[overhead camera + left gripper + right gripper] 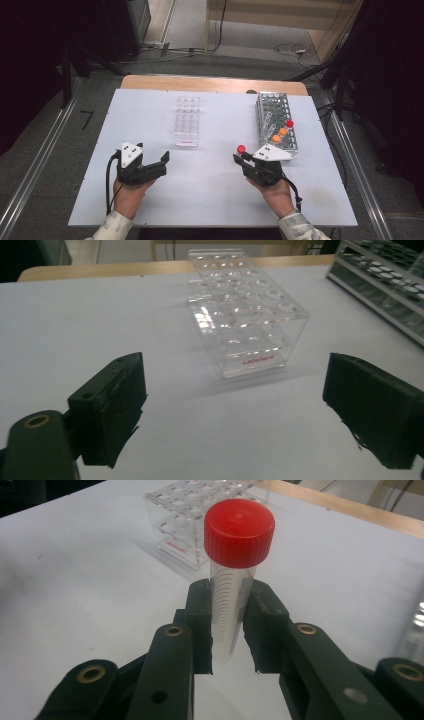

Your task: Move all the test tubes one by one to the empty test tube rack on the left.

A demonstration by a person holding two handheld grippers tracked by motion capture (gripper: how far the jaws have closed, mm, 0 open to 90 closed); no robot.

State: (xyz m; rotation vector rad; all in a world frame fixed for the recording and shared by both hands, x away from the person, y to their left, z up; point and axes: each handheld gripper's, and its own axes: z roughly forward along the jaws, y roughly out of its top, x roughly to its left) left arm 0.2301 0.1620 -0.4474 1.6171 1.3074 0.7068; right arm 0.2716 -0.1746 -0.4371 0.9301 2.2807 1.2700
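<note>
One red-capped tube (232,575) was pinched upright below its cap by the right tongs (227,630), presumably for racking in the clear rack (247,315), while the left tongs (235,410) stood spread, holding nothing.

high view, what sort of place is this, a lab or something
Probably a lab bench rigged for recording. A clear plastic tube rack and a wire rack with capped tubes stand on a white table, and the right gripper holds a red-capped tube.
</note>
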